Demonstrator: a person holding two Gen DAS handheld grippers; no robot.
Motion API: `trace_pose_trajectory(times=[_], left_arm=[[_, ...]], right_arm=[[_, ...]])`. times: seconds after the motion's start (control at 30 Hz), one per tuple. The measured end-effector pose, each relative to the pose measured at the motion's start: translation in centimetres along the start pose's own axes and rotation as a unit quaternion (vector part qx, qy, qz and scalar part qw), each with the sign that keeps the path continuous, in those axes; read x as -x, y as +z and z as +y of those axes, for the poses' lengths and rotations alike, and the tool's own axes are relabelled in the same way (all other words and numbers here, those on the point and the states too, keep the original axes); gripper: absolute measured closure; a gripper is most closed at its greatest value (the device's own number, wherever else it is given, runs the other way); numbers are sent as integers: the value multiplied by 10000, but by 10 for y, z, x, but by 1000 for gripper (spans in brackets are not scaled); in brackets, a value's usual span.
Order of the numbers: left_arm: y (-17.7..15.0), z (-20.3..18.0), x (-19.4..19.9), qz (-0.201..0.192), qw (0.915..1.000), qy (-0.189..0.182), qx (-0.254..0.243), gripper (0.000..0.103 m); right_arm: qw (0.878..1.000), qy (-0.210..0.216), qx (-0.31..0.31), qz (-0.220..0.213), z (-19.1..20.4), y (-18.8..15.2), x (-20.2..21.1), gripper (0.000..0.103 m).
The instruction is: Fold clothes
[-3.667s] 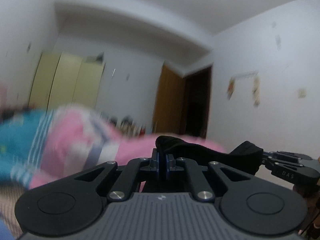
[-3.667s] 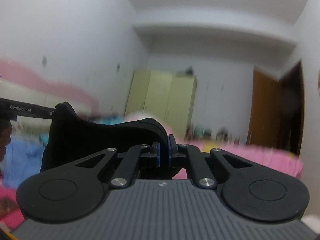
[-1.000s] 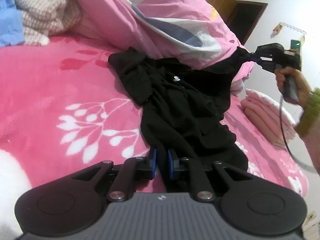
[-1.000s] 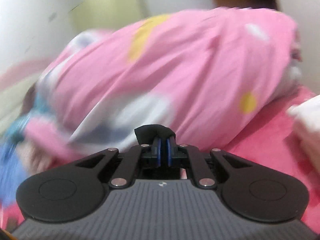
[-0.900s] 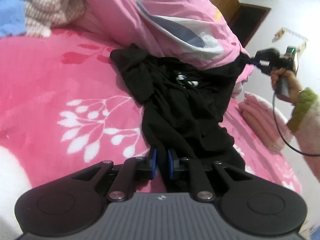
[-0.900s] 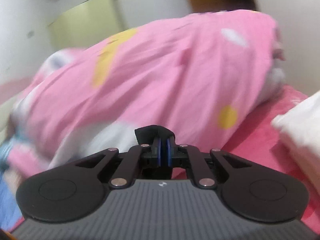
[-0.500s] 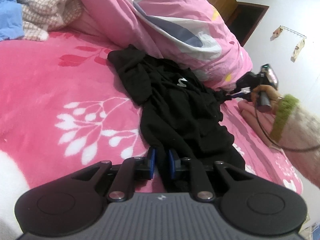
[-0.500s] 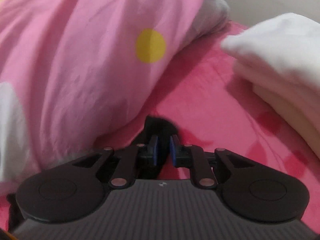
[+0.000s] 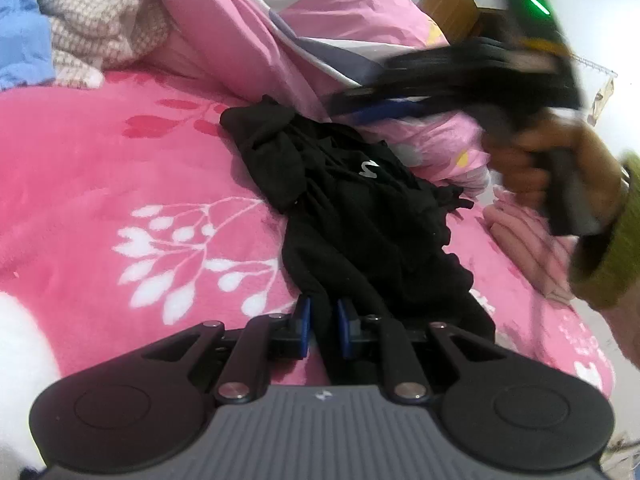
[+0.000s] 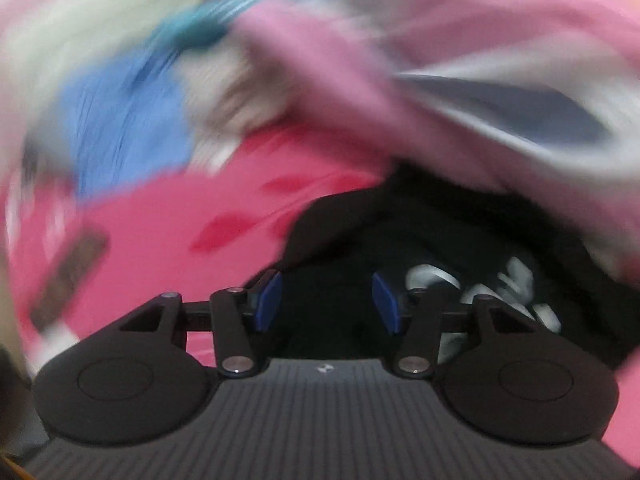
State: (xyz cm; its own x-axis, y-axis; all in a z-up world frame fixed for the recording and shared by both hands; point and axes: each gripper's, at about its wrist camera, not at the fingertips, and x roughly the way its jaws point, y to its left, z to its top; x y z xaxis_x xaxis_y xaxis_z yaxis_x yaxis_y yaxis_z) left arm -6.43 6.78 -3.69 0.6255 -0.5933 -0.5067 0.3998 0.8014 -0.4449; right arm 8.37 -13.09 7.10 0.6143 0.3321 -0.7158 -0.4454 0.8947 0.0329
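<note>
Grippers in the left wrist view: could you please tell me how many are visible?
2. The left gripper sits at the bottom, jaws shut on the black garment. The right gripper is blurred at upper right, held in a hand above the garment.

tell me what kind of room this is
Most likely a bedroom: a black garment lies on a pink floral blanket beside a bunched pink duvet, with a wooden door behind.
</note>
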Motion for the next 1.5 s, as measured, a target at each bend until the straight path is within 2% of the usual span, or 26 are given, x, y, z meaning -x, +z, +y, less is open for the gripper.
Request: trace_pose_trajectory(times=[0.1,0.17,0.23,0.3,0.33,0.37,0.43,0.6,0.73,0.9,0.97,1.03,1.07,1.13,1.2,1.3,1.37,1.5], left_arm=[[-1,-3,0,-21,9999,69,-86,87],[-1,-2,1,-24,10000,60,-40,88],[-1,1,2,-22,10000,19,74,88],[0,5,2,1,9997,-41,245,88],[0,7,2,21,9994,-73,334,89],[0,8,3,67,9991,-106,408,90],[1,10,4,91,9987,-145,477,90],[1,16,7,157,9971,-288,682,90],[2,21,7,195,9949,-393,903,90],[4,26,6,235,9928,-491,1070,90],[5,27,6,246,9920,-527,1124,90],[5,27,6,247,9920,-531,1120,90],[5,28,7,246,9921,-530,1113,89],[5,27,7,244,9921,-524,1110,89],[6,28,7,246,9920,-531,1121,89],[6,29,7,254,9916,-546,1147,89],[7,29,7,265,9911,-567,1178,89],[8,31,7,286,9899,-630,1239,87]], right_arm=[[9914,-135,1290,191,53,11,-43,53],[9871,-426,1494,386,59,21,-68,55],[9887,-563,1219,671,54,18,-84,58],[9887,-669,923,972,43,16,-100,79],[9897,-679,793,981,39,16,-101,82],[9906,-687,663,983,35,15,-102,93],[9943,-664,257,788,29,26,-93,94],[9983,-167,-564,-19,14,73,-67,94],[9912,277,-1184,-519,0,107,-79,94],[9815,594,-1648,-773,-6,130,-124,93],[9804,618,-1699,-784,-9,130,-146,89],[9770,676,-1981,-398,-14,126,-173,85],[9740,709,-2153,-72,-17,123,-186,79],[9695,637,-2345,307,-22,113,-192,75],[9711,664,-2288,131,-26,107,-174,70],[9697,654,-2331,-317,-42,99,-116,60],[9640,772,-2445,-701,-58,92,-76,56],[9501,808,-2715,-1305,-87,44,31,52]])
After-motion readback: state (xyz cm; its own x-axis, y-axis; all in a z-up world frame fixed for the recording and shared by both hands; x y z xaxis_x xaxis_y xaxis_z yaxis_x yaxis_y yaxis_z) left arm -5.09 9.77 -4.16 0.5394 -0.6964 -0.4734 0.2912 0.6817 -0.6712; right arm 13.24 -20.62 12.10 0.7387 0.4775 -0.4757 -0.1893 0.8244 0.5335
